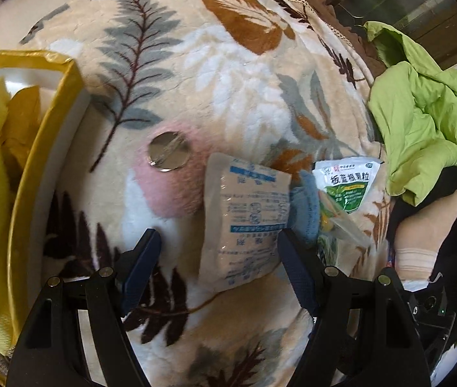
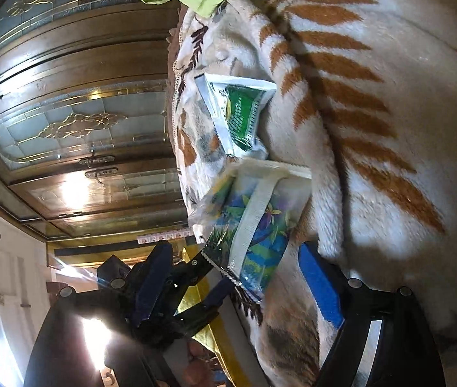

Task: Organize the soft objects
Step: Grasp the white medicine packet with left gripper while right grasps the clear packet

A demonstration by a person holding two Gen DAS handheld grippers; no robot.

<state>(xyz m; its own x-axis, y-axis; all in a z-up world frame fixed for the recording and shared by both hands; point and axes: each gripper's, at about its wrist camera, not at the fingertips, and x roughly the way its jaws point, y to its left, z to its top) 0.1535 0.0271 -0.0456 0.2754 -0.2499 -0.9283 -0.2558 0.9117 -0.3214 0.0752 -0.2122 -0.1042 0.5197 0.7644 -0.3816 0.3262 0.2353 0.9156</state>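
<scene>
A leaf-patterned fleece blanket (image 1: 228, 64) carries several small soft items. A white packet with blue print (image 1: 244, 219) lies just ahead of my left gripper (image 1: 218, 242), which is open, the packet's near end between its fingertips. Left of the packet sits a pink plush piece with a round mirror (image 1: 168, 155); to the right lie a blue plush item (image 1: 306, 213) and a green-and-white sachet (image 1: 346, 187). In the right wrist view my right gripper (image 2: 238, 258) is open around a colourful leaf-print packet (image 2: 260, 225), with the green sachet (image 2: 241, 113) beyond it.
A yellow-rimmed bin (image 1: 44, 148) holding yellow cloth stands at the left of the blanket. A crumpled lime-green garment (image 1: 422, 113) is heaped on the right. A person's hand (image 1: 428, 225) is at the right. A wooden glass-panelled door (image 2: 67, 113) stands beyond the blanket's edge.
</scene>
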